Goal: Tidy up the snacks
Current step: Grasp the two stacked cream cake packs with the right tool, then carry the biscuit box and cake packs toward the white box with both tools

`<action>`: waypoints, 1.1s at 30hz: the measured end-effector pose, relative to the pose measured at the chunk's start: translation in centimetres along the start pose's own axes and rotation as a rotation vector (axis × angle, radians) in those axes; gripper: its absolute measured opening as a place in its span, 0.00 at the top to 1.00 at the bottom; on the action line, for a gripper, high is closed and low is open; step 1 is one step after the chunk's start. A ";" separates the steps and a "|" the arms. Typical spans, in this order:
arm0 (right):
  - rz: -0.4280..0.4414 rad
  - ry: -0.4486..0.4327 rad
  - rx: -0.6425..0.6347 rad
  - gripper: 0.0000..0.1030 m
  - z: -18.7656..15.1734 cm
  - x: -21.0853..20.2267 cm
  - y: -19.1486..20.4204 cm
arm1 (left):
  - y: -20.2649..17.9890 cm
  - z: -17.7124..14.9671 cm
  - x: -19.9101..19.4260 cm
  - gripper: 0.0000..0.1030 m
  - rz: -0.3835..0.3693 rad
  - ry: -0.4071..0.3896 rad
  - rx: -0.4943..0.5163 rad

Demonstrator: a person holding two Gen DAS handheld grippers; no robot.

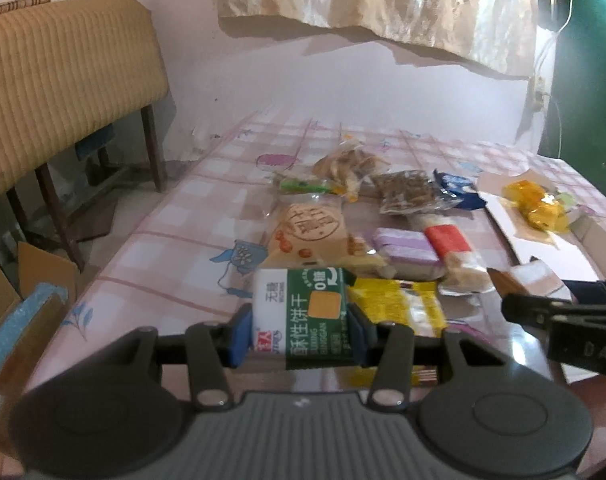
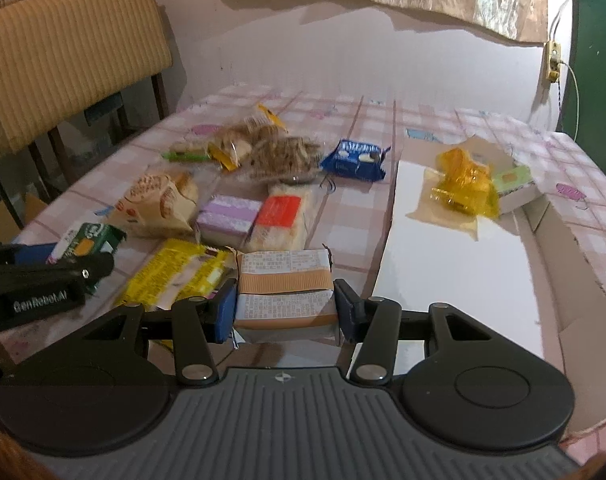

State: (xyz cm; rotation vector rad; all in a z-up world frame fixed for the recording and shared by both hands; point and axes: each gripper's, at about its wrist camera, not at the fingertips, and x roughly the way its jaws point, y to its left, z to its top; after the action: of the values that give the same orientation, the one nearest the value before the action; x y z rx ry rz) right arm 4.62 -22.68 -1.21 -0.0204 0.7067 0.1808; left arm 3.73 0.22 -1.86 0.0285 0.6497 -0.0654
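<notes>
A: Your left gripper [image 1: 301,330] has its fingers [image 1: 239,334] closed on the green-and-white biscuit pack [image 1: 303,312], pads on its 2 long edges, held just above the counter [image 1: 175,216]. How will it handle?

B: Light, probably; the film looks slick and the biscuits brittle, so hold the flat sides gently.

A: And your right gripper [image 2: 285,312]?

B: Its fingers [image 2: 225,314] close on the tan wrapped block [image 2: 285,280], near the counter's front edge beside the white box [image 2: 455,256]. It looks firm and squarish; grip it mid-body, away from the crimped ends. The loose snacks lie beyond.
</notes>
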 end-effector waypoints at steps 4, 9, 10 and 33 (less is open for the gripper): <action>0.001 -0.018 0.013 0.40 0.4 -1.5 0.2 | -0.3 0.5 -1.4 0.54 -0.012 -0.004 -0.029; -0.001 -0.049 0.020 0.40 0.7 -3.1 -0.3 | -1.3 0.9 -2.9 0.54 -0.017 -0.027 -0.025; -0.001 -0.053 0.023 0.40 0.8 -3.4 -0.4 | -1.5 1.0 -3.2 0.54 -0.014 -0.032 -0.021; -0.056 -0.132 0.102 0.40 1.2 -8.6 -3.6 | -5.4 2.9 -6.0 0.54 -0.100 -0.064 0.012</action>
State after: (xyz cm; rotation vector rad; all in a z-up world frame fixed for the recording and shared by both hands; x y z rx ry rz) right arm -0.44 -27.53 5.13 0.0687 0.5822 0.0910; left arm 0.35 -4.96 4.05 0.0051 0.5867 -0.1655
